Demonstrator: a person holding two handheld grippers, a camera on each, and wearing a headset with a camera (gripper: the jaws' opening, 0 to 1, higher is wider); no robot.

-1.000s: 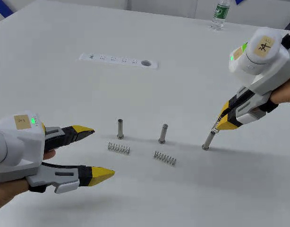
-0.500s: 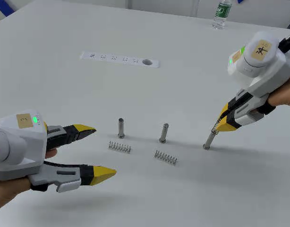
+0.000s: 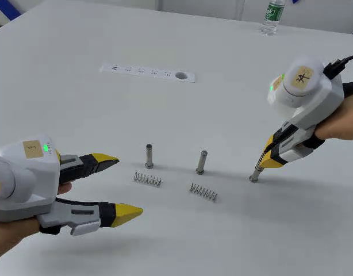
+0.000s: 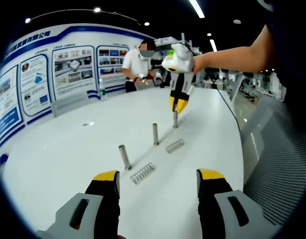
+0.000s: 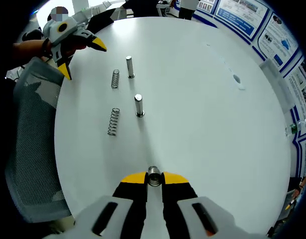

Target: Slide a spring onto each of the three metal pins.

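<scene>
Three metal pins stand upright on the white table: the left pin [image 3: 149,156], the middle pin [image 3: 201,163] and the right pin [image 3: 255,174]. Two springs lie flat in front of them, one spring [image 3: 148,179] by the left pin and another spring [image 3: 202,192] by the middle pin. My right gripper [image 3: 264,163] is shut on a third spring [image 5: 153,175], which sits over the right pin. My left gripper [image 3: 126,187] hovers open near the table's front left, holding nothing, its fingertips [image 4: 106,177] aimed at the row of pins [image 4: 155,134].
A white power strip [image 3: 148,72] lies further back on the table. A plastic bottle [image 3: 272,14] stands at the far edge. A person [image 4: 140,67] stands beyond the table, and a mesh chair [image 5: 31,149] is beside it.
My right gripper has come down along the right pin, taking the spring lower over it. The left gripper stays about where it was; the head camera shifted slightly.
</scene>
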